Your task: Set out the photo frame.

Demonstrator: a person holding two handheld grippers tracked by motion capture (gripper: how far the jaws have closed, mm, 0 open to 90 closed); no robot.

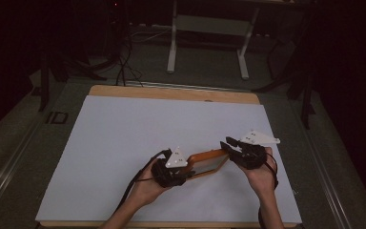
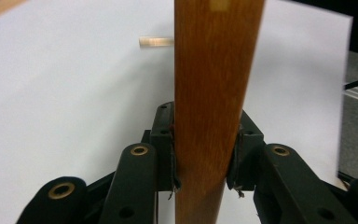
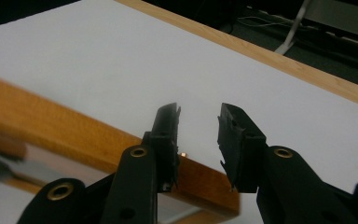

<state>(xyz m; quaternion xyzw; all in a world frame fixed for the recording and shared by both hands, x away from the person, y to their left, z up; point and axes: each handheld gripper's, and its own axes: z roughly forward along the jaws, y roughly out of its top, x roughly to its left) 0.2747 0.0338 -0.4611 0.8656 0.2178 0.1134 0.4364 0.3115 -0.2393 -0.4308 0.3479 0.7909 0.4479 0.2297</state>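
A rectangular orange-brown wooden frame [image 1: 208, 156] hangs just above the white sheet at the table's near middle. My left gripper [image 1: 189, 172] is shut on its left end. In the left gripper view both pads press the sides of the wooden bar [image 2: 214, 84], which runs up between the jaws of the left gripper [image 2: 205, 158]. My right gripper [image 1: 229, 144] is at the frame's right end. In the right gripper view the right gripper [image 3: 198, 126] stands open with a clear gap, and the frame's bar [image 3: 74, 135] and corner pass below and behind its fingertips, which hold nothing.
A white sheet [image 1: 138, 138] covers most of the wooden tabletop [image 1: 171, 93]. A small pale wooden piece [image 2: 156, 42] shows far off on the sheet. Beyond the table stand a white metal stand [image 1: 171, 47] and floor cables [image 1: 124, 67]. Dark floor surrounds the table.
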